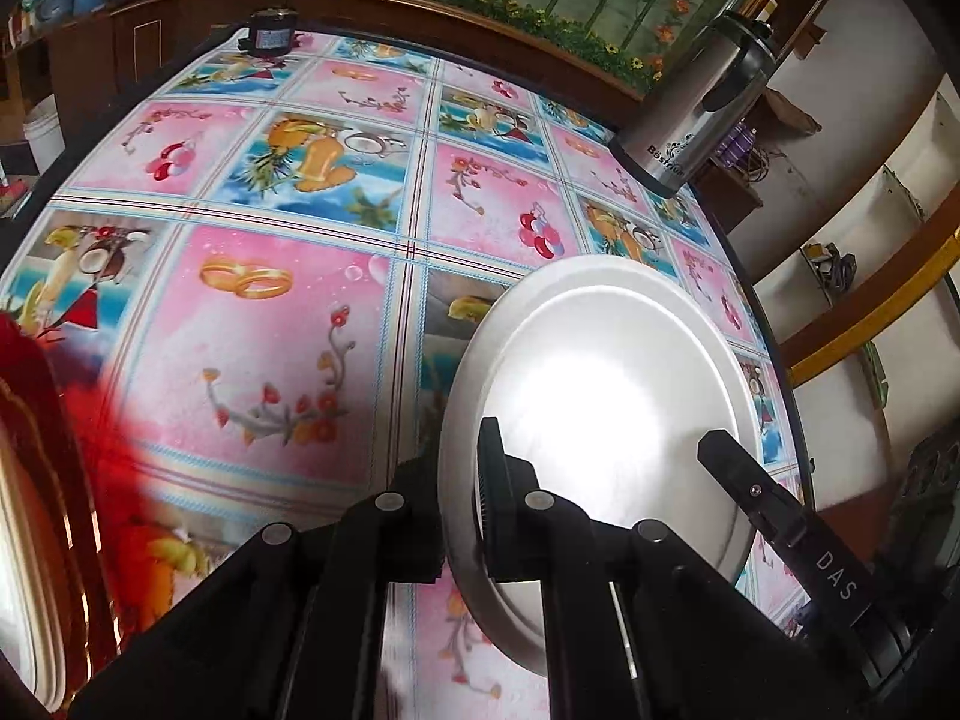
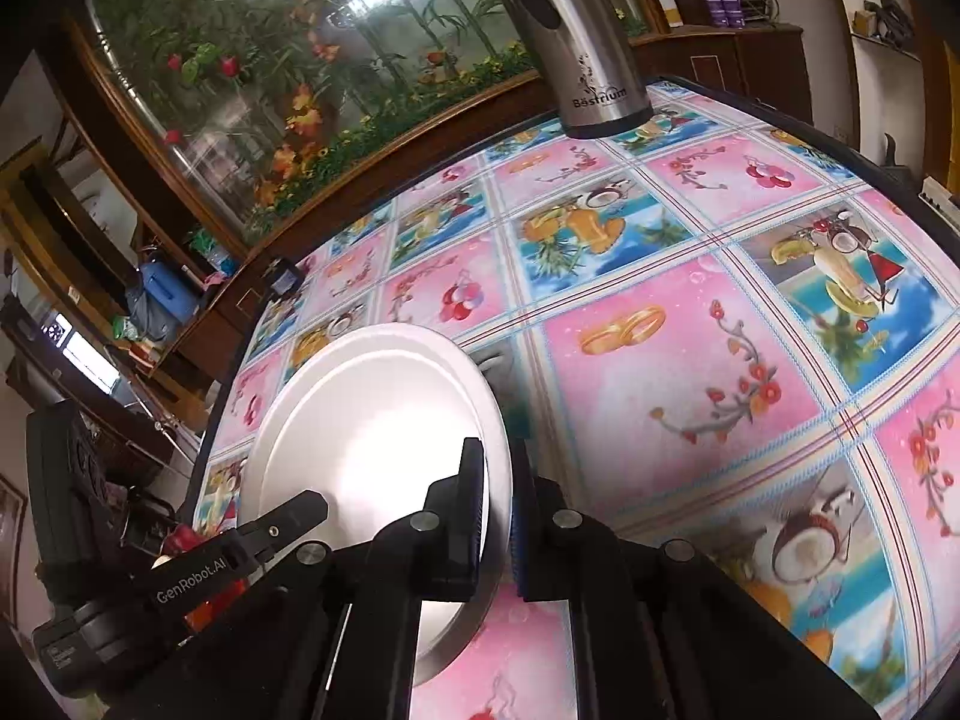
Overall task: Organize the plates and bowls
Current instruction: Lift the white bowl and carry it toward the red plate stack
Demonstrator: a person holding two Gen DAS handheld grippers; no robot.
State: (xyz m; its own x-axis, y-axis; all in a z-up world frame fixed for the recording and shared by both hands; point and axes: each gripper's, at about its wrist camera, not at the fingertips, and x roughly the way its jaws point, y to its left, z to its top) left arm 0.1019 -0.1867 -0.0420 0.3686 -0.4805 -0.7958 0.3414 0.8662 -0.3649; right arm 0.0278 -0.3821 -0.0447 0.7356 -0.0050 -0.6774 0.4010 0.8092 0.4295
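Note:
A white round plate [image 1: 606, 396] hangs tilted over the patterned tablecloth, held at two opposite edges. My left gripper [image 1: 462, 468] is shut on the plate's left rim, one finger on top and one beneath. My right gripper [image 2: 503, 462] is shut on the plate's [image 2: 372, 420] right rim in the same way. Each gripper shows in the other's view: the right one [image 1: 729, 450] lies over the plate's right side, and the left one [image 2: 312, 504] reaches in over the plate's lower left rim. No bowl is in view.
A steel flask [image 1: 696, 114] [image 2: 576, 42] stands at the table's far edge. A small dark jar [image 1: 273, 30] sits at the far left corner. A red and gold object [image 1: 42, 480] lies blurred at my left. The table's dark edge [image 1: 774, 330] runs just past the plate.

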